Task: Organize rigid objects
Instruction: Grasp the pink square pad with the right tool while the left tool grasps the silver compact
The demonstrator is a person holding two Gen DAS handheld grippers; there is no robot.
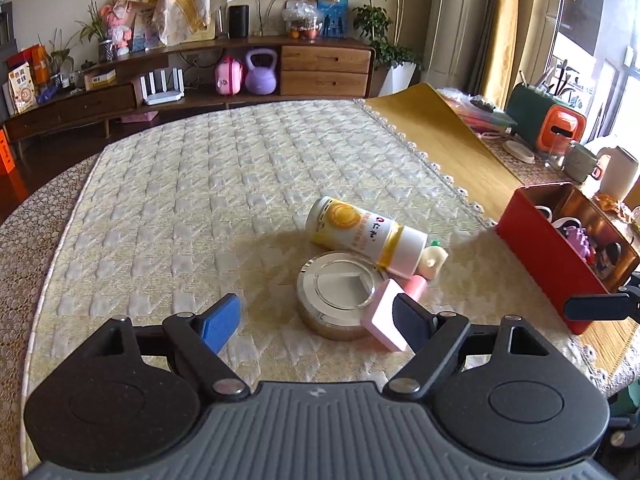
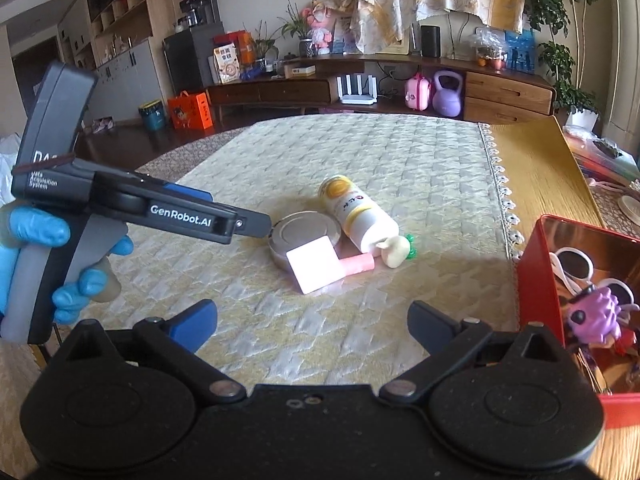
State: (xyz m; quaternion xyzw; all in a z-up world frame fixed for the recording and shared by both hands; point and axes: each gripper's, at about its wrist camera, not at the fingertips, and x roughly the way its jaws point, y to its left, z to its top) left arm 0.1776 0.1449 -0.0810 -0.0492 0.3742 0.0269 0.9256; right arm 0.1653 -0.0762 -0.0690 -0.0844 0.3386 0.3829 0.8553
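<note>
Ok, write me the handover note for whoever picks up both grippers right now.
Left gripper: jaws open, empty, close over the round silver tin.
Right gripper: jaws open, empty, short of the pile.
On the cloth, bunched: tin, pink block leaning on it, bottle lying down, pink cylinder, small cream toy.
Done: red box already holds sunglasses and a purple toy.
Left: the five piled items.
</note>
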